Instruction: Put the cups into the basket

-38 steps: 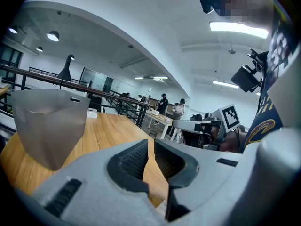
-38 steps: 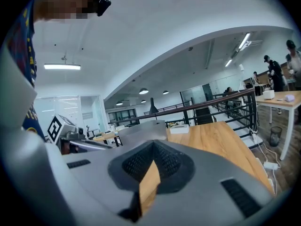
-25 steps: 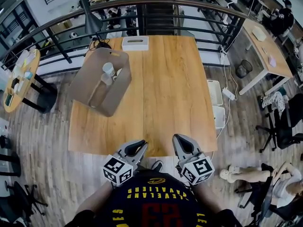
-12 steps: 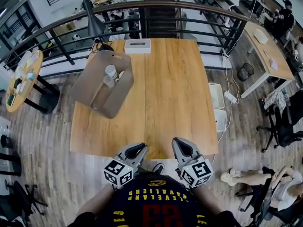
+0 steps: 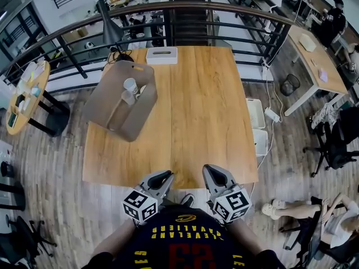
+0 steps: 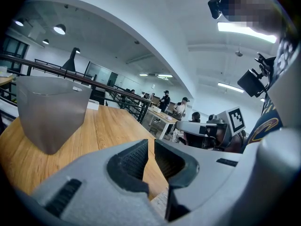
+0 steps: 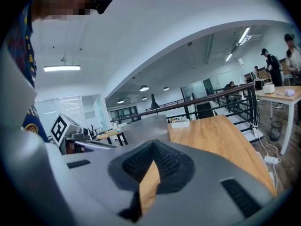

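Wooden table (image 5: pixel 196 105) stretches ahead of both tongs. Head view shows me the cups (image 5: pixel 130 87) inside the basket (image 5: pixel 101 97), far ahead-left of the left gripper (image 5: pixel 167 175). Its own view gives only the basket's wall. Left jaws sit a crack apart, empty; the right gripper (image 5: pixel 208 168) is closed tight.

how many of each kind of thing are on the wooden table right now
grey basket: 1
cups inside the basket: 2 that can be made out
white tissue box: 1
total: 4
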Tool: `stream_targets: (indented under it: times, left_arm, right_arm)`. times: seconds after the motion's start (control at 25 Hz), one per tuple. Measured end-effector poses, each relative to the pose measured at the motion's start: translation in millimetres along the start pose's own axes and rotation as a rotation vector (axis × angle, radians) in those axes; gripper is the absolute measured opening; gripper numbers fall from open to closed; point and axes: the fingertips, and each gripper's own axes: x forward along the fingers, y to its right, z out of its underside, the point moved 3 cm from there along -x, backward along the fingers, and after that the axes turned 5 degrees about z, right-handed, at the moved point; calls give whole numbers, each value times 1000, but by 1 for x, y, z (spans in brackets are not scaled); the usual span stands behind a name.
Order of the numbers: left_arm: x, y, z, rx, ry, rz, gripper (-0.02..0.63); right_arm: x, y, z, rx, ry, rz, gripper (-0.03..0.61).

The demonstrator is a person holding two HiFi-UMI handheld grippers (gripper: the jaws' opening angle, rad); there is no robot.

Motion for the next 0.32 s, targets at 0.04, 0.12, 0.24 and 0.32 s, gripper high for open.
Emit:
stream_targets:
  times: [0.04,0.12,0.24,0.32]
  left_arm:
    - [0,0,0,-2,-1,0,49]
    - [0,0,1,-5,-1,1,49]
    - [-1,-1,2,-8,1,-5,49]
    - [-3,-3,2,-8,5,-13,49]
  right_arm:
    - [0,0,0,0,0,-1,12]
    - [0,-1,0,0,-1,-2,12]
    - [2,-2,1,-4,-4,-10,12]
    - [5,-3,2,-6,-6,-18,12]
